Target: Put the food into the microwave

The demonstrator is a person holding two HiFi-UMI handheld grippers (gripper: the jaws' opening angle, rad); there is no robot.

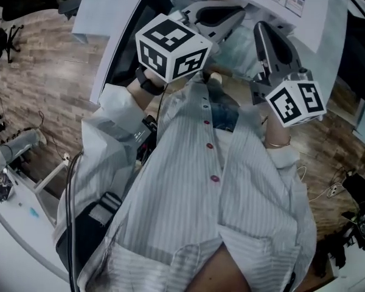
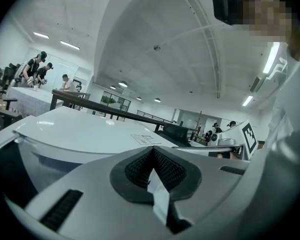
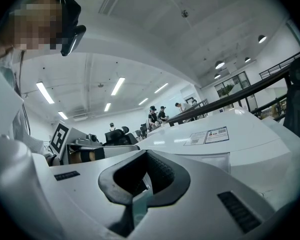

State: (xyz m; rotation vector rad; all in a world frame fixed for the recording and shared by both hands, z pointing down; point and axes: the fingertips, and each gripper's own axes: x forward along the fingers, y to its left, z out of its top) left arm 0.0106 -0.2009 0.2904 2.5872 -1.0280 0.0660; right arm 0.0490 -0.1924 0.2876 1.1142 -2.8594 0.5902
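White box-shaped appliance with a printed label on its top (image 3: 255,144), taken to be the microwave: stands just ahead of both claws, dark front panel toward the person's left; door position not readable. Food: in no view, so whether it sits inside the appliance or elsewhere cannot be told. Hazards, judged: with the food's place unknown, a blind reach could knock the casing, both sets of tips being near it; the claws are held close against a striped white button-up shirt (image 1: 231,193), beside which a dark cable runs, so cloth or cable could snag on a swing outward; clenched jaws would push a dish rather than take it unless parted in time. Left grey plastic gripper with a black-and-white marker cube (image 2: 152,151): jaws clenched, ribbed black pads meeting, nothing between them, touching nothing seen. Right gripper of the same make (image 3: 147,156): jaws likewise fully closed, empty, pointing nearly level at the appliance.
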